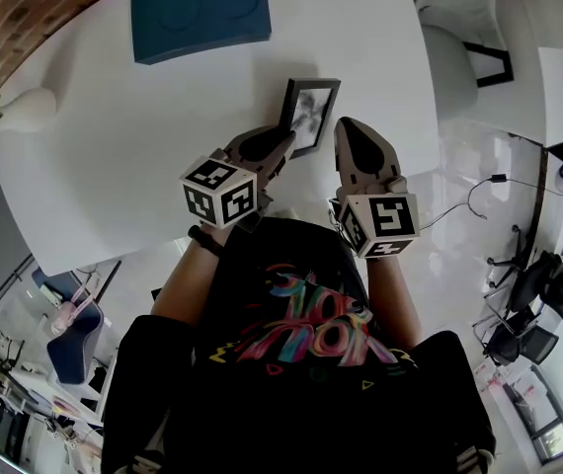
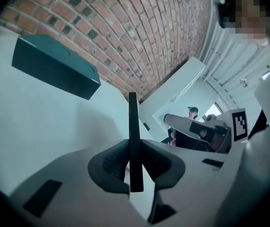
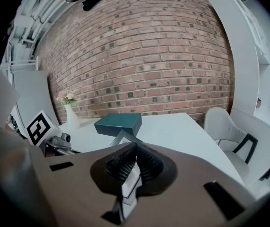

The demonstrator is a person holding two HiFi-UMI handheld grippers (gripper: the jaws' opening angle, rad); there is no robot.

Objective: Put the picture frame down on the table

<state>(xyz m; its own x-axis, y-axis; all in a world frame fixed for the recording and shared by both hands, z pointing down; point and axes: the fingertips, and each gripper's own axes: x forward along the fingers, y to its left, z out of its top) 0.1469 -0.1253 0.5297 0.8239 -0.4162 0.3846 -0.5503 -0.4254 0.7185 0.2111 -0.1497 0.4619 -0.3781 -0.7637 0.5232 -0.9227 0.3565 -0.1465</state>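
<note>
The picture frame (image 1: 309,115) has a black rim and a grey picture, and it stands tilted just over the white table (image 1: 114,156) near its front edge. My left gripper (image 1: 283,142) is shut on its left edge; in the left gripper view the frame (image 2: 133,122) shows as a thin black bar upright between the pads (image 2: 115,163). My right gripper (image 1: 346,131) is at the frame's right side. In the right gripper view a pale strip is pinched between that gripper's (image 3: 134,168) jaws, and a corner of the frame (image 3: 121,137) pokes out beyond them.
A dark teal box (image 1: 201,13) lies flat at the far side of the table. A white vase with pink flowers (image 1: 20,110) stands at the table's left end. A white chair (image 1: 454,47) is at the right. A brick wall (image 3: 139,56) is behind the table.
</note>
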